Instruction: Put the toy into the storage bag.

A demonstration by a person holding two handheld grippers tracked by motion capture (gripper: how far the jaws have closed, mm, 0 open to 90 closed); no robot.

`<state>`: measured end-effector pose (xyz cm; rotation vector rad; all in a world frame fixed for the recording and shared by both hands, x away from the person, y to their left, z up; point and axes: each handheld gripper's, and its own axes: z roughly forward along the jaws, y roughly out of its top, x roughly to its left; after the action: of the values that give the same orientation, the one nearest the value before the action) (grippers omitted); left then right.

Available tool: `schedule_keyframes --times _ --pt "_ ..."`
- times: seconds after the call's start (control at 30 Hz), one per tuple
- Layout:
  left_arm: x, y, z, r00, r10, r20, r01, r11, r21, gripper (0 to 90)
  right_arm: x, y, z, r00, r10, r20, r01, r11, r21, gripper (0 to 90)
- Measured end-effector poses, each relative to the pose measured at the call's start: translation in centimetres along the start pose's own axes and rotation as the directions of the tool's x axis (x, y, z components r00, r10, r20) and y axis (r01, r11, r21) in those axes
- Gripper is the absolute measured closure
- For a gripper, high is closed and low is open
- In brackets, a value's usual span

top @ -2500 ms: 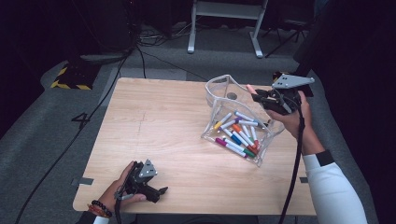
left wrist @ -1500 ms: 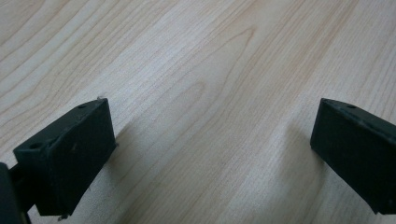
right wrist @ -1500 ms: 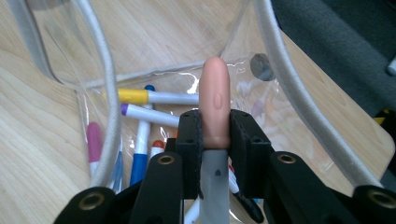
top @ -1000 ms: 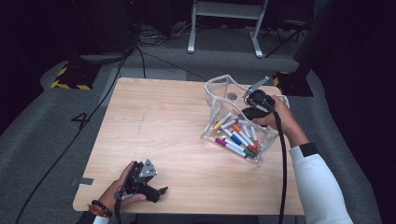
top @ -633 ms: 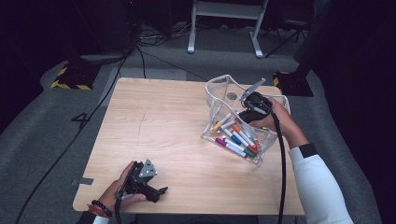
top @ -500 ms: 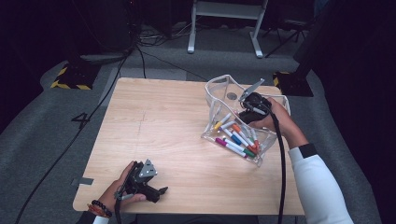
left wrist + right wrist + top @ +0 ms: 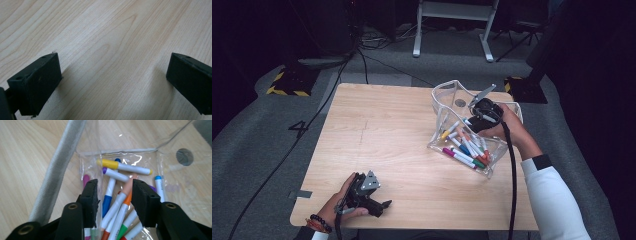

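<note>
Since the earliest frame, the right gripper [image 7: 477, 119] has come in from beyond the far right corner of the clear pouch [image 7: 447, 97] and dropped into its open mouth, while the left gripper [image 7: 374, 204] has stayed put near the front left edge of the wooden table [image 7: 382, 130]; over the last half second the right one has barely shifted.

Seen along its own black jaws in the right gripper view, the right gripper [image 7: 114, 195] stands partly open, closing on nothing; between the jaws lie several markers [image 7: 117, 205], and the peach-capped marker [image 7: 130, 183] crosses the gap close to the right-hand jaw; whether it touches that jaw I cannot tell; just ahead of the tips lies a yellow-capped marker [image 7: 125, 167] set crosswise, with a purple-capped marker [image 7: 116, 175] under it nearer the jaws; a blue-capped marker [image 7: 159, 185] lies off to the right of the right-hand jaw; the pouch's grey zipper edge [image 7: 56, 167] runs up along the outside of the left-hand jaw.

In the left gripper view the left gripper [image 7: 113, 80] is spread wide, with bare wood between its jaws; it rests low over the tabletop, held by the left hand [image 7: 337, 202], well apart from the pouch; the right hand [image 7: 507, 125] grips its tool over the pouch's far side.
</note>
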<state>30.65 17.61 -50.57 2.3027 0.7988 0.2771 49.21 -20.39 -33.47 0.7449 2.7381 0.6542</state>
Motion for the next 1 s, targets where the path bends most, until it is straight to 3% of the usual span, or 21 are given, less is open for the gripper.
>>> schedule_keyframes --times 0.13,0.33,0.5,0.6,1.0 --pt "0.0 0.0 0.0 1.0 0.0 0.0 0.0 1.0 0.0 0.1 -0.5 -0.1 -0.2 0.9988 0.031 0.037 -0.03 0.999 -0.026 49.4" --pt "0.0 0.0 0.0 1.0 0.0 0.0 0.0 1.0 0.0 0.1 -1.2 -0.3 -0.9 0.9888 0.1 0.111 -0.089 0.991 -0.101 38.0" --pt "0.0 0.0 0.0 1.0 0.0 0.0 0.0 1.0 0.0 0.1 -1.2 -0.5 -1.6 0.9859 0.116 0.121 -0.093 0.98 -0.178 32.5" --pt "0.0 0.0 0.0 1.0 0.0 0.0 0.0 1.0 0.0 0.1 -1.1 -0.6 -2.1 0.9811 0.134 0.14 -0.106 0.976 -0.192 29.8" --pt "0.0 0.0 0.0 1.0 0.0 0.0 0.0 1.0 0.0 0.1 0.0 -1.6 -5.3 0.9784 0.137 0.155 -0.093 0.96 -0.265 26.1"
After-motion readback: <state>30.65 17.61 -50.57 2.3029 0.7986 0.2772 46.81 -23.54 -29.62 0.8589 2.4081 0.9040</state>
